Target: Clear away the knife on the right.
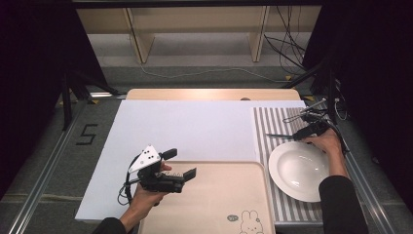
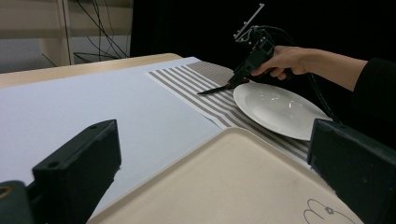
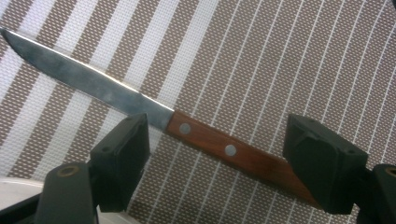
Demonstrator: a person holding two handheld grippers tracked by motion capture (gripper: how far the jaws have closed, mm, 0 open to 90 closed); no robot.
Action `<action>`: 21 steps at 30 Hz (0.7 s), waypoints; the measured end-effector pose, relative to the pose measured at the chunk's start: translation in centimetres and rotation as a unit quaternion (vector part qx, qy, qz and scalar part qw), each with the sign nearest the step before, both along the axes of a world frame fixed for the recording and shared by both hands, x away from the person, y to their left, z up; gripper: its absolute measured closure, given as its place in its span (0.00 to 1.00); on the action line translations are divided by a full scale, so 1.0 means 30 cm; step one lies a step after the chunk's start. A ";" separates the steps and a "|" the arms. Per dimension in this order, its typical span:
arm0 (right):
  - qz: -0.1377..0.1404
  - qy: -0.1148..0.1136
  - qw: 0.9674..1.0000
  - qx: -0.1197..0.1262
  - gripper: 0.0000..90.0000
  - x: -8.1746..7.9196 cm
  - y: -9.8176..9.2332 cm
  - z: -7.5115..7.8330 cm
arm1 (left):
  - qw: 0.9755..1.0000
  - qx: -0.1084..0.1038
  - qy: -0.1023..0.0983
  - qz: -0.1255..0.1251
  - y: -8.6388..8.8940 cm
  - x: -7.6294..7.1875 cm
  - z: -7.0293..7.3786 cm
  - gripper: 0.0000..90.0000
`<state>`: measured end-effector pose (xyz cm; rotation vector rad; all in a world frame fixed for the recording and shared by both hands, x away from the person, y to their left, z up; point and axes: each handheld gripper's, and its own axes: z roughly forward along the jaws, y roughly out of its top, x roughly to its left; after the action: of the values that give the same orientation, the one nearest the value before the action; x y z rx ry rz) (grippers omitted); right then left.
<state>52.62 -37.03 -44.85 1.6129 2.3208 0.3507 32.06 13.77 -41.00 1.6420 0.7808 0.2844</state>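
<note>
A knife (image 3: 173, 123) with a steel blade and a riveted wooden handle lies flat on the striped placemat (image 3: 280, 56). My right gripper (image 3: 217, 140) hangs open just above it, one jaw on each side of the handle. From above, that gripper (image 1: 298, 135) is at the far rim of the white plate (image 1: 298, 169), and the knife (image 1: 280, 136) points left. My left gripper (image 1: 182, 163) is open with nothing in it, over the far left corner of the beige tray (image 1: 219, 204). Its view takes in the tray (image 2: 224, 186), the plate (image 2: 275, 108) and the knife (image 2: 215, 88).
A large white board (image 1: 185, 126) covers most of the wooden table. The tray has a rabbit drawing (image 1: 249, 219) near its front edge. Cables (image 1: 292, 44) and wooden legs stand on the floor behind the table.
</note>
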 end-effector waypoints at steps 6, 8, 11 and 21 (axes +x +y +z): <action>0.002 0.008 1.000 -0.001 0.28 0.011 -0.012 0.007 | 1.000 -0.001 0.001 0.001 0.000 0.000 0.000 0.03; 0.004 0.014 1.000 -0.006 0.28 0.014 -0.015 0.008 | 1.000 0.000 0.000 0.000 0.000 0.000 0.000 0.03; 0.004 0.017 1.000 -0.004 0.28 0.017 -0.018 0.006 | 1.000 0.000 0.000 0.001 0.000 0.000 0.000 0.03; 0.015 0.045 0.999 -0.007 0.30 0.024 -0.025 -0.020 | 1.000 0.000 0.000 0.002 0.001 0.000 0.001 0.03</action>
<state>53.33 -37.77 -45.44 1.6198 2.4103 0.2745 32.05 13.80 -40.98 1.6413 0.7834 0.2868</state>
